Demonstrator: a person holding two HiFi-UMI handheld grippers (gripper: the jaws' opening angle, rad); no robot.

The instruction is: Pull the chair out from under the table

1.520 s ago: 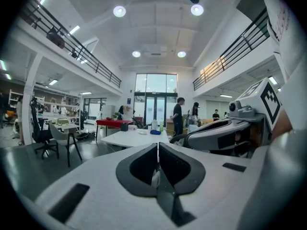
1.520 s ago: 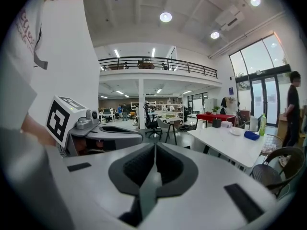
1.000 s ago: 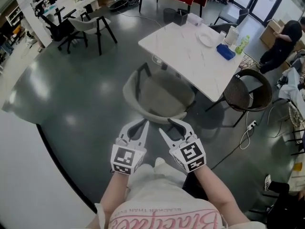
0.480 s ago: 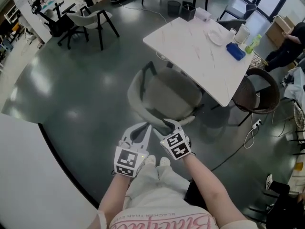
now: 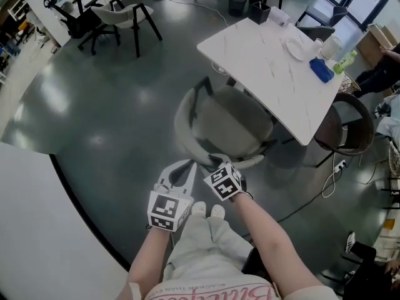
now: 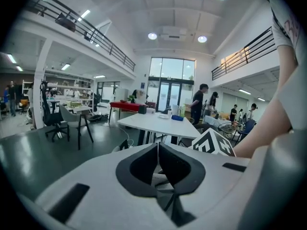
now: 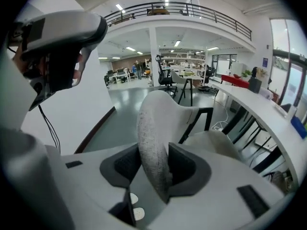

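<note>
Currently: left gripper (image 5: 185,167), jaws together, empty, just beside the right one. Right gripper (image 7: 152,166), jaws just closing, clamped on the backrest rim of the chair (image 5: 228,127). Only its own view shows that grip; the head view hides it. Seat partly under table (image 5: 269,55), far right. Risk: curved rim slipping free under an upward pull.

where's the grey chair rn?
Head view, centre: the grey chair is partly under the near edge of the white table, and its backrest rim sits between the jaws of the right tool, which have just been closing.
</note>
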